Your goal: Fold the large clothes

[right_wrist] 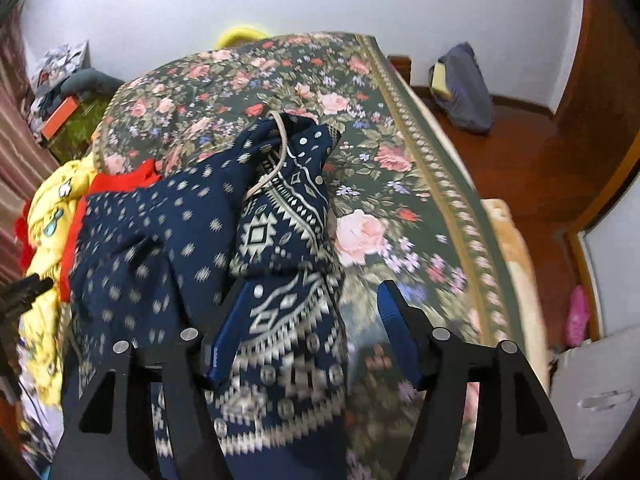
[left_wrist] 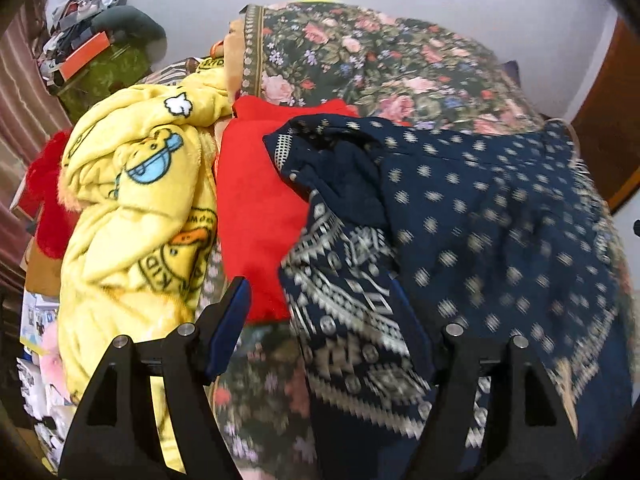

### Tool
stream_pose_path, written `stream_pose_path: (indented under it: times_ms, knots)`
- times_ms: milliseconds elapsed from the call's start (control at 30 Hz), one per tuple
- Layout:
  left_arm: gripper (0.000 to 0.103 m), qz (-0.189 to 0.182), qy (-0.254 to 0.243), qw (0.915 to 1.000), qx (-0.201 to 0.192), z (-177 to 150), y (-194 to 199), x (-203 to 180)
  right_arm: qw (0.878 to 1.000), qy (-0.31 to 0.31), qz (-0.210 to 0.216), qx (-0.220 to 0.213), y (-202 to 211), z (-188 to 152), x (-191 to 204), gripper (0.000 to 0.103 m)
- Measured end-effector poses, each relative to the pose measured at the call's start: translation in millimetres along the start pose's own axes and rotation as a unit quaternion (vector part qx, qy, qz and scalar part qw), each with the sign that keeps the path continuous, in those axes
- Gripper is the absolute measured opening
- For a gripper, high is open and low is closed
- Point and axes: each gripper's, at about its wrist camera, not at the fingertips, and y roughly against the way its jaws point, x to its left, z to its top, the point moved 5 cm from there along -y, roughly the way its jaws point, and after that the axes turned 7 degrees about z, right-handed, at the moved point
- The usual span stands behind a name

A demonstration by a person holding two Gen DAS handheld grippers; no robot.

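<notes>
With the navy patterned garment [right_wrist: 168, 236] lying bunched on the floral bedspread [right_wrist: 400, 168], just beside the red cloth [left_wrist: 256, 208], both your left hand-held gripper [left_wrist: 320, 324] and right hand-held gripper [right_wrist: 310, 324] stand wide and empty, so regrasp an edge before the next fold.

Both wrist views angled down, close over navy garment [left_wrist: 480, 220], shared
</notes>
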Motion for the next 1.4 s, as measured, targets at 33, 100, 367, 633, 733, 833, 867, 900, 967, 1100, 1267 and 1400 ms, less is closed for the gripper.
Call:
stream_pose_path:
  times_ms: [33, 100, 367, 633, 733, 833, 867, 900, 967, 1100, 1267, 1400]
  knots:
    - [0.071, -0.006, 0.001, 1.0, -0.004, -4.3, 8.9, 1.2, 1.0, 0.006, -0.002, -0.006, 10.1, -3.6, 2.6, 0.063]
    - [0.072, -0.011, 0.0, 0.9999, -0.012, -10.9, 23.5, 3.5, 1.0, 0.016, -0.005, -0.018, 25.3, -8.7, 6.5, 0.071]
    - [0.074, -0.045, -0.016, 0.998, -0.043, -45.4, 80.6, 20.3, 0.996, 0.078, -0.016, -0.035, 63.1, -33.0, 29.5, 0.076]
    - [0.079, -0.072, 0.01, 0.9973, 0.004, -100.2, 67.6, 39.4, 0.996, 0.091, 0.022, 0.012, 62.7, -86.4, 41.6, 0.077]
    - [0.079, -0.094, 0.025, 0.9945, 0.038, -125.0, 49.7, 40.3, 0.995, 0.089, 0.019, 0.038, 50.0, -110.2, 38.9, 0.077]
    - [0.079, -0.127, 0.05, 0.988, 0.073, -148.3, 31.1, 36.0, 0.995, 0.079, 0.021, 0.063, 39.1, -130.9, 32.5, 0.077]
    - [0.079, -0.136, 0.057, 0.9856, 0.082, -154.3, 26.7, 34.2, 0.994, 0.07, 0.023, 0.075, 32.1, -138.9, 28.2, 0.077]
    - [0.079, -0.145, 0.063, 0.9833, 0.09, -160.3, 22.7, 31.8, 0.994, 0.061, 0.026, 0.084, 28.6, -145.3, 24.9, 0.077]
    - [0.079, -0.169, 0.073, 0.9769, 0.109, -171.7, 15.0, 25.5, 0.994, 0.038, 0.041, 0.098, 21.9, -156.1, 18.8, 0.077]
    - [0.079, -0.198, 0.077, 0.9676, 0.137, -189.1, 4.5, 11.1, 0.988, -0.008, 0.114, 0.107, 16.9, -168.4, 16.6, 0.077]
    - [0.079, -0.241, 0.117, 0.9518, 0.15, -199.4, -1.3, 2.4, 0.987, -0.002, 0.13, 0.093, 13.8, -168.3, 26.4, 0.063]
    - [0.066, -0.275, 0.113, 0.9443, 0.141, -198.4, 8.9, -10.5, 0.986, -0.009, 0.147, 0.083, 9.4, -164.6, 31.0, 0.028]
